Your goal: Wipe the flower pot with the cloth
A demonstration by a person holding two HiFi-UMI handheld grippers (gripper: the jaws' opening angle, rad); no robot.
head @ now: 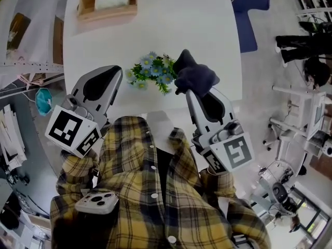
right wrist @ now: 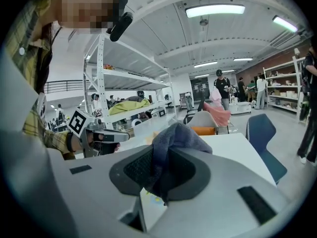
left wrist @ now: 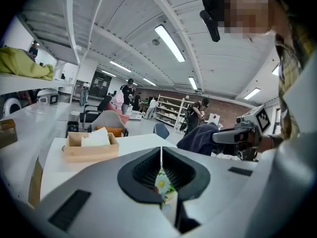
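1. The left gripper (head: 116, 72) has its jaws pressed together, with nothing between them.
2. The right gripper (right wrist: 166, 170) pinches the dark blue cloth (right wrist: 173, 140), which bunches up over its tips.
3. The flower pot (head: 152, 71), with blue blossoms and green leaves, stands on the white table (head: 171, 25) between the two grippers, just ahead of the left gripper's tips and to their right.
4. The pot is just left of the held cloth; whether cloth and leaves touch cannot be told.
5. A wooden box (head: 106, 4) sits well beyond the left gripper, at the table's far edge.
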